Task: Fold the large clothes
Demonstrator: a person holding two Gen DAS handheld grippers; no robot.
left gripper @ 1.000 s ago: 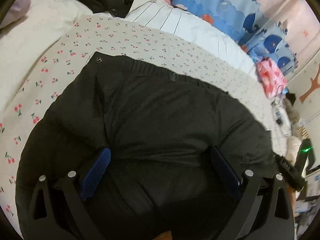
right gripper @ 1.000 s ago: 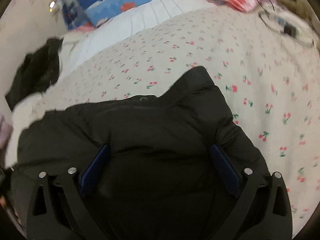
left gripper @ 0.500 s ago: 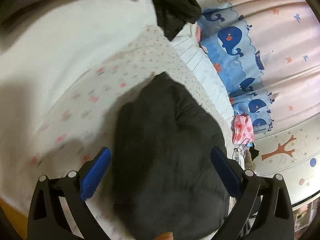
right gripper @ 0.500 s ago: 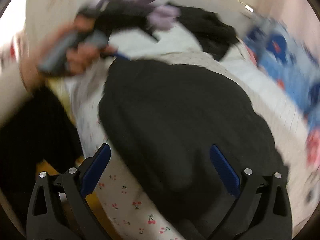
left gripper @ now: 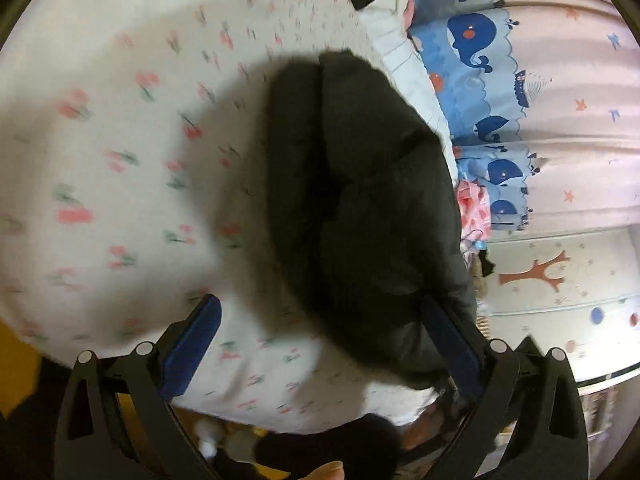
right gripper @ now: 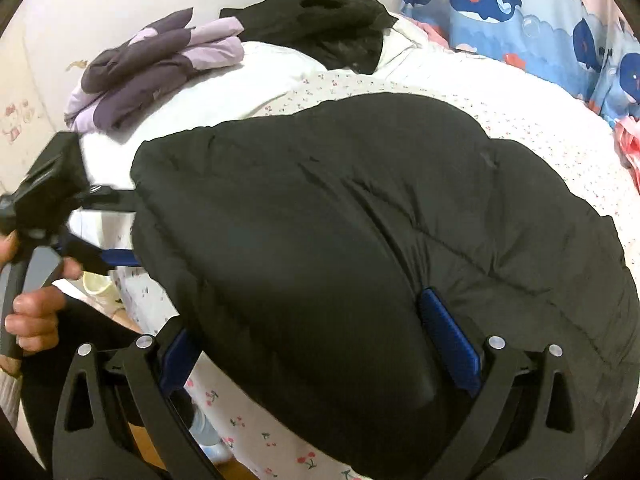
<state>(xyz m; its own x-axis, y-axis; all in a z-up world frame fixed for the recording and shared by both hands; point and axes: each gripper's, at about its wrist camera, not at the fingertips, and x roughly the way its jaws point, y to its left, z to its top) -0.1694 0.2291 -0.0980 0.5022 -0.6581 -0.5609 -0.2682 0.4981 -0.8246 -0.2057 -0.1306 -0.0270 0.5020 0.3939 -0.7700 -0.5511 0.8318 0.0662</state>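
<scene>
A black puffy jacket [right gripper: 360,232] lies folded in a thick bundle on the cherry-print bed sheet [right gripper: 520,120]. My right gripper [right gripper: 316,344] is open and empty, low at the bundle's near edge. My left gripper [left gripper: 320,332] is open and empty, at the bed's edge beside the jacket [left gripper: 360,208]; the view is blurred. The left gripper also shows at the left of the right wrist view [right gripper: 100,224], held in a hand, its jaws at the jacket's left edge.
A folded purple garment [right gripper: 152,68] and a loose black garment [right gripper: 320,24] lie at the head of the bed. A whale-print curtain [right gripper: 540,16] hangs behind. A pink item [left gripper: 474,208] lies at the far side. The bed edge and floor [right gripper: 132,440] are below.
Both grippers have pulled back off the jacket and swung round to the bed's edge. The jacket stays on the sheet as a folded bundle.
</scene>
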